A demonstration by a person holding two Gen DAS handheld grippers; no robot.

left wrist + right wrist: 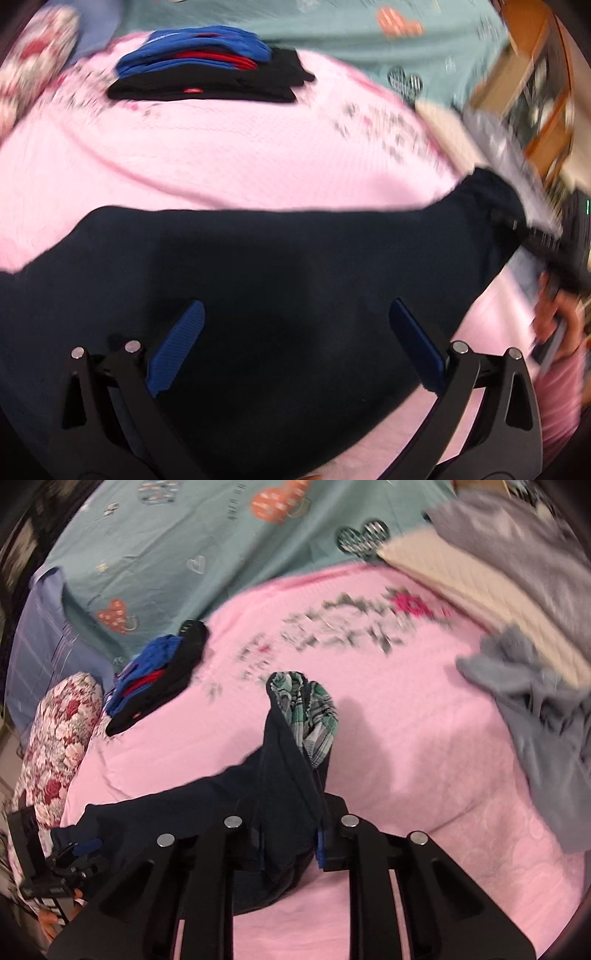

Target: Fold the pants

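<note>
From my left wrist camera, the left gripper (295, 343) hangs wide open with nothing between its blue pads, above the navy pants (258, 280) spread across the pink quilt (221, 162); a stack of folded clothes (207, 74) sits beyond, against a teal sheet (332, 33). From my right wrist camera, the right gripper (291, 845) is clamped on the pants (280, 775), bunched upright over the quilt (406, 760); grey garments (535, 716) lie right, a floral pillow (62, 731) left.
</note>
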